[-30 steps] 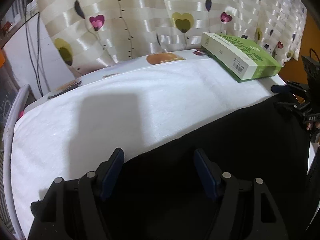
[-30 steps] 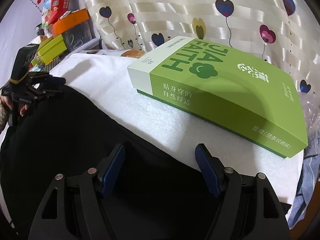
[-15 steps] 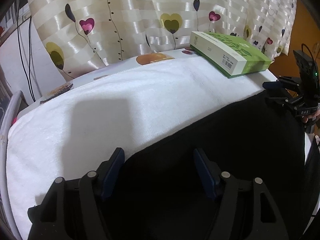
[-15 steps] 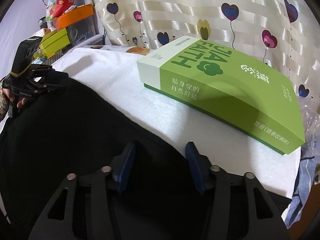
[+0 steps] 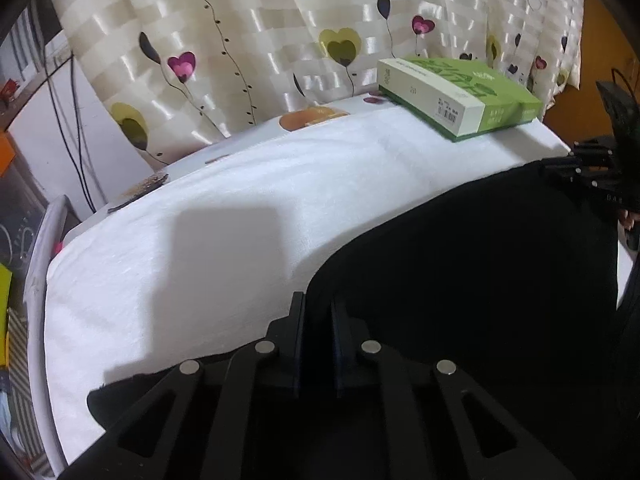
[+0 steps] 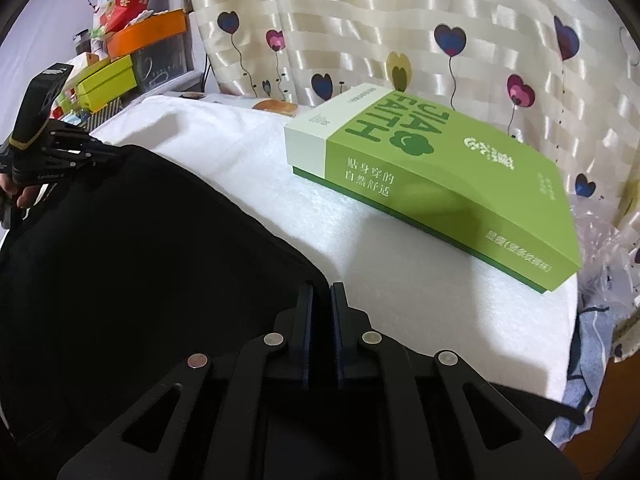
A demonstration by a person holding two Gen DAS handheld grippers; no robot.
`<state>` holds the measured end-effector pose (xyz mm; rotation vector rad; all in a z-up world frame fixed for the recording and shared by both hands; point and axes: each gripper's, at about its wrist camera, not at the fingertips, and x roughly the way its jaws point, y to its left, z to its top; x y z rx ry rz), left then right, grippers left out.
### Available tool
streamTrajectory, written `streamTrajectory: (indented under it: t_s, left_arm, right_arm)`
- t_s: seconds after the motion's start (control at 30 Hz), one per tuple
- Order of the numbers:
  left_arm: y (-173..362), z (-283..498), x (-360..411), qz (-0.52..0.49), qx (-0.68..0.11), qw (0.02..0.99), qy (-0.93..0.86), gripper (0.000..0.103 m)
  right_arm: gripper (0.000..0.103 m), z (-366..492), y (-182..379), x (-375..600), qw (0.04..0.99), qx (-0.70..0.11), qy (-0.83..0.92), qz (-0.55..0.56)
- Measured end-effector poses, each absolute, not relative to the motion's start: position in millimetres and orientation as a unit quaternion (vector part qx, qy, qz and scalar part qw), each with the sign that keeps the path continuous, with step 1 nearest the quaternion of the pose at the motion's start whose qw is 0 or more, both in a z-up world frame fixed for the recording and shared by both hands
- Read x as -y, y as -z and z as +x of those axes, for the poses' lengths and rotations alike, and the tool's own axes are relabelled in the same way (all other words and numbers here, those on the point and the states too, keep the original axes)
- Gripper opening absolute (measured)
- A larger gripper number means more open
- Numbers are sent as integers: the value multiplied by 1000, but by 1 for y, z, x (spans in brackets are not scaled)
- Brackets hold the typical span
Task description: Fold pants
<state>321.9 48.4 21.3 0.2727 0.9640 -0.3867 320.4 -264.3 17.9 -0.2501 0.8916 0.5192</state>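
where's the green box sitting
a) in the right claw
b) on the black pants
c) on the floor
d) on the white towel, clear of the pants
d: the box lies flat on the towel near the curtain, with bare towel between it and the pants.

I read this as a home room: heart-print curtain point(image 6: 400, 20) on far side, white towel-covered table point(image 5: 240, 220), stacked household boxes point(image 6: 132, 40) far left
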Motion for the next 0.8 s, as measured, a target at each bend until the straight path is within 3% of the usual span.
streamTrajectory:
  t_s: [0.8]
  left_arm:
    - [-95, 210, -55, 121, -377, 903, 165, 12]
  right_arm:
    - [7, 190, -94, 265, 905, -332, -241, -115]
